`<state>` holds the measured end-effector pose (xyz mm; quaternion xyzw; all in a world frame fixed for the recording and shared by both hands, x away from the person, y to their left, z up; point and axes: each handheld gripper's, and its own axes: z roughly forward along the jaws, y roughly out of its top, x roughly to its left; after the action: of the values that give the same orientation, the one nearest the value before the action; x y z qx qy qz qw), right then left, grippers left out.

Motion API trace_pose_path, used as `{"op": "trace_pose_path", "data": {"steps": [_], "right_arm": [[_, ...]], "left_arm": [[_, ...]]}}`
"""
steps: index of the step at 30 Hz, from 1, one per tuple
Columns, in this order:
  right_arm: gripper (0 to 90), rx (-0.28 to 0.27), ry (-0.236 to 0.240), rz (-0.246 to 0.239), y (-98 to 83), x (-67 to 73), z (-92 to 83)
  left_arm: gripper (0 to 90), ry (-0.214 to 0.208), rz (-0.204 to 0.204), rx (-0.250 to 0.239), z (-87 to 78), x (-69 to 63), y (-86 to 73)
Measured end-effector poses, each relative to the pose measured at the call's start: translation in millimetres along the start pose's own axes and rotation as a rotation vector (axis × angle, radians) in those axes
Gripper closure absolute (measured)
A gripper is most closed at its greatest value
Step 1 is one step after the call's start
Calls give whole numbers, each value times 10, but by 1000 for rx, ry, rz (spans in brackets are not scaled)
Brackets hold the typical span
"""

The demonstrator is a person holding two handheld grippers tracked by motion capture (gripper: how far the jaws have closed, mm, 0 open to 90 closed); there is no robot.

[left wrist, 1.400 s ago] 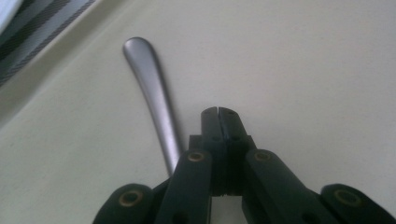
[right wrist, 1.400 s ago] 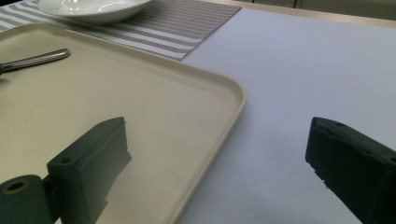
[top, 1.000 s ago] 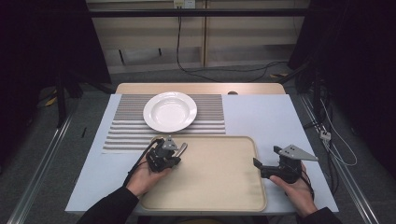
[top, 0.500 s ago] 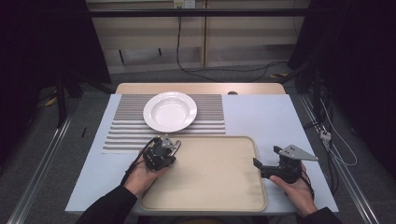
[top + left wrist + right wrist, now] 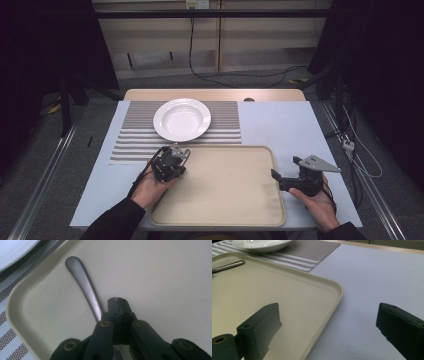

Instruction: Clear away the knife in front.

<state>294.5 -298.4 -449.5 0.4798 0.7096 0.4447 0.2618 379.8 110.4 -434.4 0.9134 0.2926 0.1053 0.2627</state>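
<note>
- Here, nearest the person, the left tool (image 5: 175, 159) sits in the left hand (image 5: 150, 187) over the near-left corner of the tray (image 5: 230, 200), and the left gripper view has its jaws pressed flat together.
- A metal utensil handle (image 5: 83, 283) lies on the tray floor just beside those clenched jaws and runs under them; whether the pads pinch it I cannot tell.
- Its rounded end points toward the tray's raised corner rim.
- On the other side, the right tool (image 5: 277, 176) rests in the right hand (image 5: 315, 202) at the tray's right edge, jaws spread wide with nothing between them.
- One of its jaws hangs over the tray, the other over the bare white worktop (image 5: 374, 277).
- Farther off, a striped mat (image 5: 132, 137) lies beyond the tray.
- A white plate (image 5: 182, 119) stands on that mat, well apart from both tools.
</note>
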Motion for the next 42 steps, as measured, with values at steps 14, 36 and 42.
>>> {"op": "trace_pose_path", "data": {"steps": [14, 36, 42], "right_arm": [[51, 0, 1, -1, 1, 0, 2], [51, 6, -2, 1, 1, -3, 18], [52, 5, 0, 0, 3, 0, 18]], "left_arm": [[900, 25, -14, 11, -41, 81, -60], [900, 40, -57, 3, -144, 224, -226], [900, 39, -57, 1, -142, 221, -230]]}}
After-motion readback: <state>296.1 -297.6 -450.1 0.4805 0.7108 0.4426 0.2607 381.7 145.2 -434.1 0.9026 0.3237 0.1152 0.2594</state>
